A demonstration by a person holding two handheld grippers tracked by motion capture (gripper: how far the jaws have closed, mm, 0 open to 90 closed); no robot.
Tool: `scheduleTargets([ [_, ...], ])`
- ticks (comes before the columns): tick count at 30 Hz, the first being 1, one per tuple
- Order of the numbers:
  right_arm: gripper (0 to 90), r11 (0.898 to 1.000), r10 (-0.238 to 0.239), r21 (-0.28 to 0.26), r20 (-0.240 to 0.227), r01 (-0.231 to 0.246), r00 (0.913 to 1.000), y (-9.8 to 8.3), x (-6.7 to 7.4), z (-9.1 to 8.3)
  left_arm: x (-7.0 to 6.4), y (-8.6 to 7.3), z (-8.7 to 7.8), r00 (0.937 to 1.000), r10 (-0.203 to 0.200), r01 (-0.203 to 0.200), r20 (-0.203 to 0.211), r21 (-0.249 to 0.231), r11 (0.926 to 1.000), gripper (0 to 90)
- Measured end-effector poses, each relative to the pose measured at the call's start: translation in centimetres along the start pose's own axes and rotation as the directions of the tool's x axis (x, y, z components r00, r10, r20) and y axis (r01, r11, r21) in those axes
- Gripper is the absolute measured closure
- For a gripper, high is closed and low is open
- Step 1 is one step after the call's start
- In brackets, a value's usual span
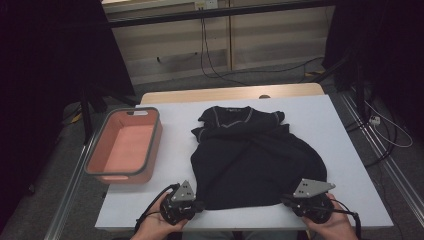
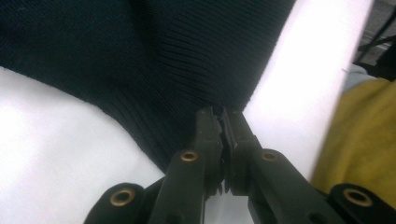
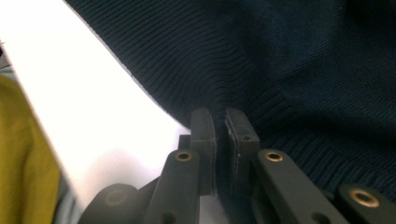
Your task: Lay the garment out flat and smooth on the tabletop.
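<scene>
A dark navy knitted sweater (image 1: pixel 252 160) lies spread on the white table (image 1: pixel 345 150), collar at the far side and ribbed hem toward me. My left gripper (image 1: pixel 199 205) pinches the hem's near left corner; in the left gripper view its jaws are pressed together on the ribbed sweater (image 2: pixel 187 70) edge at the gripper (image 2: pixel 222 114) tips. My right gripper (image 1: pixel 286 201) is shut on the hem's near right corner, and the right gripper view shows the sweater (image 3: pixel 280 70) fabric clamped between the gripper (image 3: pixel 223 122) pads.
A salmon-pink bin (image 1: pixel 126 145) with a grey rim stands on the table's left part. The table's near edge lies just behind both hands. Cables trail over the floor beyond the far edge, and dark stands flank both sides.
</scene>
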State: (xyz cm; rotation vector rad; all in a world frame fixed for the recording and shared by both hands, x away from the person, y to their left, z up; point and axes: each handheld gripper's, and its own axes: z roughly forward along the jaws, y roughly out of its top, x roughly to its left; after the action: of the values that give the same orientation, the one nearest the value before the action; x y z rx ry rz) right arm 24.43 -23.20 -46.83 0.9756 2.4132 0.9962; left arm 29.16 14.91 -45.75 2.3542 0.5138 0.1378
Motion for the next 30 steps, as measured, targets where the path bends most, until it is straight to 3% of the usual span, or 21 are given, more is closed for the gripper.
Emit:
scheduleTargets([
  [9, 83.3, 0.999, -0.038, 0.011, -0.035, 0.038, 0.9987, -0.3, 2.3, -0.9, -2.3, -1.4, -1.7, 1.0, 0.009, -0.009, 0.002, -0.008, 0.9999, 86.5],
  [12, 80.4, 0.999, -0.036, 0.008, -0.035, 0.036, 0.9988, -0.4, 2.7, -1.1, -2.2, -1.5, -2.0, 0.9997, -0.018, 0.019, 0.017, -0.037, 0.9991, 85.2],
  [14, 73.7, 1.0, -0.024, -0.013, -0.031, 0.024, 0.9992, -0.3, 2.4, -1.1, -1.7, -1.4, -2.2, 0.9991, -0.035, 0.036, 0.022, -0.061, 0.9975, 78.2],
  [16, 59.6, 0.999, -0.001, -0.034, -0.02, 0.0, 0.9998, -0.2, 1.9, -1.3, -1.0, -1.2, -2.4, 0.9981, -0.06, 0.061, 0.015, -0.072, 0.9955, 66.2],
  [18, 49.3, 0.997, 0.035, -0.065, -0.014, -0.036, 0.9993, 0.0, 1.4, -1.4, -0.1, -1.1, -2.6, 0.9968, -0.079, 0.08, 0.014, -0.096, 0.9922, 64.2],
  [24, 45.5, 0.987, 0.075, -0.141, -0.027, -0.078, 0.9969, 0.5, 0.0, -2.2, 3.2, -0.7, -2.2, 0.9879, -0.114, 0.103, -0.105, -0.099, 0.9897, 60.0],
  [30, 47.7, 0.985, 0.099, -0.149, 0.056, -0.089, 0.9935, 0.3, -1.7, -2.9, 5.8, 0.0, -0.8, 0.9772, -0.12, 0.106, -0.175, -0.089, 0.9905, 57.6],
])
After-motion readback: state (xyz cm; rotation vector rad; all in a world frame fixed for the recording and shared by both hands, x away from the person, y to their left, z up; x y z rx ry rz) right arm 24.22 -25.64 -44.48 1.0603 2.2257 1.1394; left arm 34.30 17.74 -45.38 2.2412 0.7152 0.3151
